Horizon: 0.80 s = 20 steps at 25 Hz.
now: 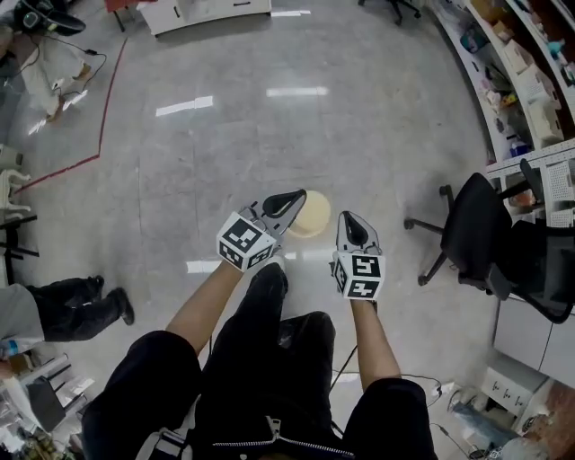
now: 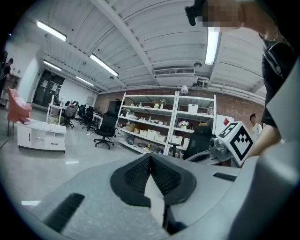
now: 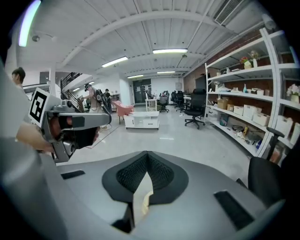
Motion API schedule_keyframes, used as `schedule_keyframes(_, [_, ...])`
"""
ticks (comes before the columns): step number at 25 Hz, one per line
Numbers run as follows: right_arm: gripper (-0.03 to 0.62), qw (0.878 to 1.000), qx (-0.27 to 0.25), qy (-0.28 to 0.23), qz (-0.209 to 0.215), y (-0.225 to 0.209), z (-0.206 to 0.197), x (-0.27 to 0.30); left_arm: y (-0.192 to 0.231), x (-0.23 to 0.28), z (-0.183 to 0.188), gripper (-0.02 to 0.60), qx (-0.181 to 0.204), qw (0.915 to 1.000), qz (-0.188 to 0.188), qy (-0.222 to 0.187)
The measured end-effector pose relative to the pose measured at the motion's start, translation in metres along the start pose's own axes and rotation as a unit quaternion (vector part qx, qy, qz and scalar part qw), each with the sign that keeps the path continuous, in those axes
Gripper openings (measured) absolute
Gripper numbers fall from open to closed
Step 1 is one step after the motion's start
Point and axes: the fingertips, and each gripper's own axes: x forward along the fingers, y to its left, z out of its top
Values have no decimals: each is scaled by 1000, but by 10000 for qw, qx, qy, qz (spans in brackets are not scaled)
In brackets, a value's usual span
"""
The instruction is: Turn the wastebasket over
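Observation:
In the head view the wastebasket (image 1: 311,215) is a round beige shape on the grey floor, seen from above; I cannot tell which way up it stands. Both grippers are held high above it, in front of the person's body. The left gripper (image 1: 296,199) is shut, and its tip overlaps the basket's left edge in the picture. To the basket's right, the right gripper (image 1: 349,221) is also shut. The left gripper (image 2: 150,157) and right gripper (image 3: 147,154) views each show dark pads pressed together, with only a pale sliver showing in the gap beneath. Neither holds anything.
A black office chair (image 1: 475,235) stands to the right, with desks and shelves (image 1: 526,85) beyond it. At the left edge are another person's legs (image 1: 79,304). A red line (image 1: 103,108) crosses the floor at upper left. A white cabinet (image 1: 207,12) stands at the far end.

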Motion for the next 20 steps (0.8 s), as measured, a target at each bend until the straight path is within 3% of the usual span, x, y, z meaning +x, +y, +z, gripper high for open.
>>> schedule_keyframes(4, [11,9996,85,-274,-5,28,52,-63,-33,-31,69,5,140,9998,76,-85])
schedule_keyframes(8, [11,9979,103,-634,-92,57,82,-117,-62,-68,108,5,233,9990,372,-129])
schedule_keyframes(17, [9,9938,192,-1057,-277,90,83,-232,-155,-153,118,5,268,9968,758,-20])
schedule_keyframes(20, [9,9919,101,-1229,-292,94,87,-264,-186,-170,122,5,447,9952,872,-27])
